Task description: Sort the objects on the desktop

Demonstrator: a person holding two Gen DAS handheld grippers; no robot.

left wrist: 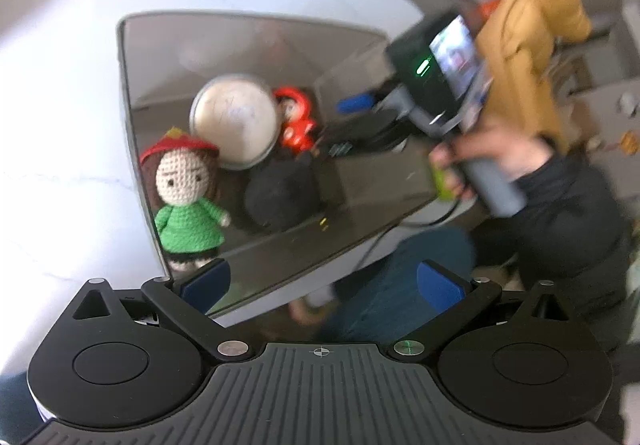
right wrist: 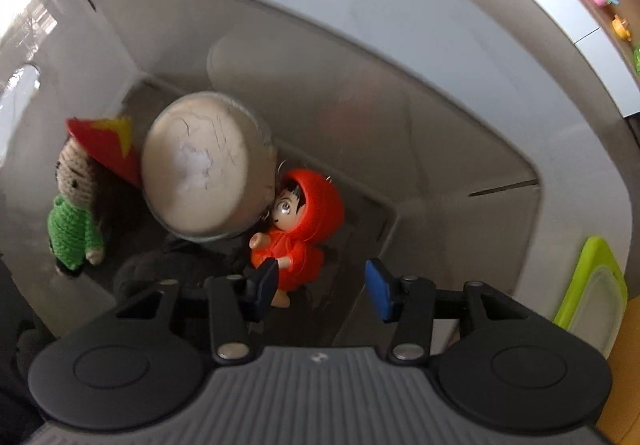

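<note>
So the little red-hooded plastic figurine (right wrist: 298,229) is lying in the grey translucent storage bin (right wrist: 500,149), wedged against a round metal tin (right wrist: 200,181). The right gripper (right wrist: 320,285) hangs right above it, fingers apart, holding nothing; looks like a drop-off. The left gripper (left wrist: 320,281) is wide open too.

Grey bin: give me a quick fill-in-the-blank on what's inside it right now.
1. The crochet doll in the bin wears a ____ dress.
2. The hooded figure wears ____.
3. The round tin lies between the doll and the ____.
4. The right gripper has ____ between its pads.

Missing: green; red; figure; nothing
</note>
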